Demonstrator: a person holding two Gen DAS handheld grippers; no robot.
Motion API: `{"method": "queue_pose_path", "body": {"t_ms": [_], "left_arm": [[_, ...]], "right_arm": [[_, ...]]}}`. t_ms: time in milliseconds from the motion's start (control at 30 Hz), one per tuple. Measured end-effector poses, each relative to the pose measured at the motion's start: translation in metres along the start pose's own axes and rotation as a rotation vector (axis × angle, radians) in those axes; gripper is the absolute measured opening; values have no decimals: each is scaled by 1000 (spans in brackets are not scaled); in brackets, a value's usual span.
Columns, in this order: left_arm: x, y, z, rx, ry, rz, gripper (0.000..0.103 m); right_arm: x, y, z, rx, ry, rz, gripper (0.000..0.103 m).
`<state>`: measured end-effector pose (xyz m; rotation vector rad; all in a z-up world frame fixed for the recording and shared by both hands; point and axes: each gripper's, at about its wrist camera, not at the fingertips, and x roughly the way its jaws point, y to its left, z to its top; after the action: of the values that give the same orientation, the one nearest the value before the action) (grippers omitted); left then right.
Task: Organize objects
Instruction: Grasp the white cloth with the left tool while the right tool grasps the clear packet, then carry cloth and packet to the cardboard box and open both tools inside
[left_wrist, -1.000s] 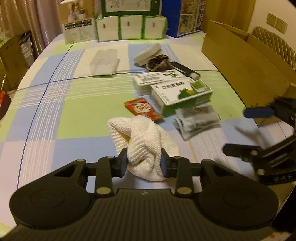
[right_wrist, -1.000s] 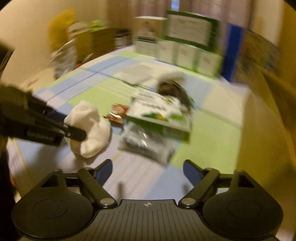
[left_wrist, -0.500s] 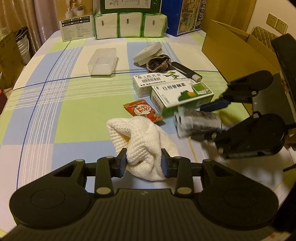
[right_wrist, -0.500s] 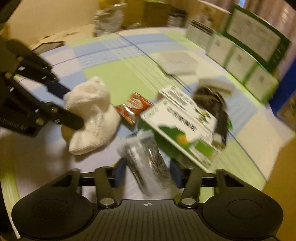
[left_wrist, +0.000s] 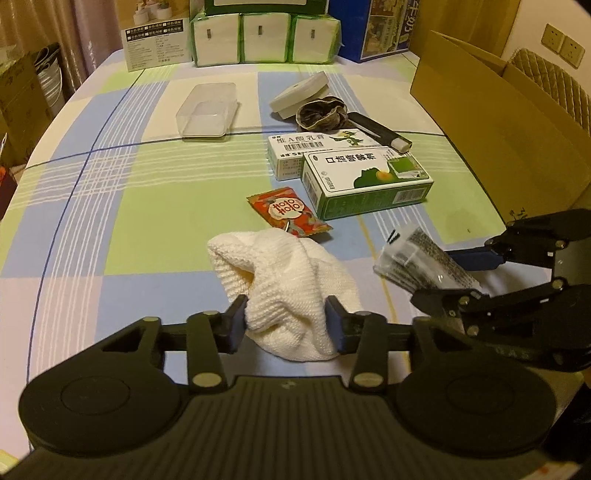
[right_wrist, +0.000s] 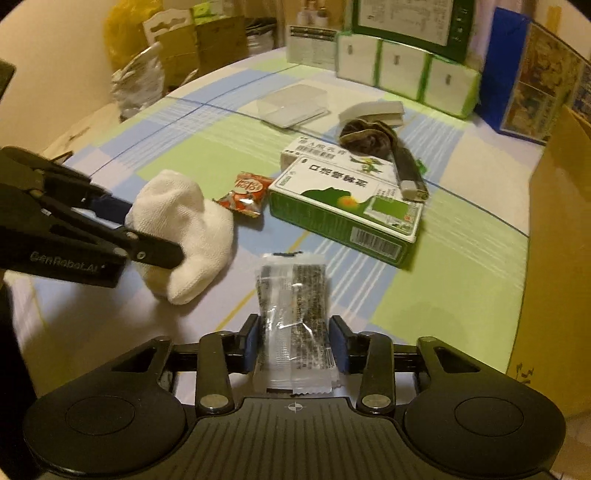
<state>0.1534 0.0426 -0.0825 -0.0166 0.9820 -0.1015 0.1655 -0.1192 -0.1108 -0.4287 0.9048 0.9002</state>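
My left gripper (left_wrist: 284, 326) is shut on a white knitted cloth (left_wrist: 291, 280), which bulges out between the blue pads near the front of the checked table (left_wrist: 110, 206). In the right wrist view the same cloth (right_wrist: 184, 225) sits at the left with the left gripper (right_wrist: 147, 230) clamped on it. My right gripper (right_wrist: 295, 341) is shut on a clear packet of dark seaweed (right_wrist: 293, 321), held lengthwise. From the left wrist view that packet (left_wrist: 421, 262) hangs at the right in the right gripper (left_wrist: 458, 277).
A green medicine box (left_wrist: 365, 181), a white box (left_wrist: 314, 147), a red snack packet (left_wrist: 286, 214), a dark scrunchie (left_wrist: 323, 114), a black tube (left_wrist: 380, 131), a clear plastic box (left_wrist: 207, 110) and a white case (left_wrist: 299, 90) lie mid-table. An open cardboard box (left_wrist: 491, 122) stands right. Tissue packs (left_wrist: 264, 37) line the back.
The right gripper swung in, closed on the seaweed packet beside the green box and pulled it toward the front right. The left gripper stayed clamped on the cloth.
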Motion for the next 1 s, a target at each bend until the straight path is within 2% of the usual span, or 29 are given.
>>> {"method": "queue_pose_path", "body": {"t_ms": [67, 267, 500, 633, 767, 867, 1000], "left_arm": [[-4, -2, 0, 4, -2, 3, 28], [-28, -12, 2, 24, -35, 6, 26], [-75, -48, 24, 82, -117, -46, 26], [-98, -82, 49, 132, -176, -106, 26], [-107, -127, 81, 200, -224, -166, 26], [-109, -162, 106, 243, -252, -212, 26], [-98, -202, 129, 285, -258, -252, 26]], "right_arm": [[-6, 0, -4, 48, -11, -3, 34], [-37, 3, -16, 131, -53, -31, 34], [-110, -10, -11, 209, -171, -102, 34], [-163, -35, -1, 251, -253, -182, 34], [-207, -76, 3, 316, -304, -287, 34], [-227, -106, 2, 358, -315, -349, 34], [-237, -145, -5, 421, -316, -377, 34]]}}
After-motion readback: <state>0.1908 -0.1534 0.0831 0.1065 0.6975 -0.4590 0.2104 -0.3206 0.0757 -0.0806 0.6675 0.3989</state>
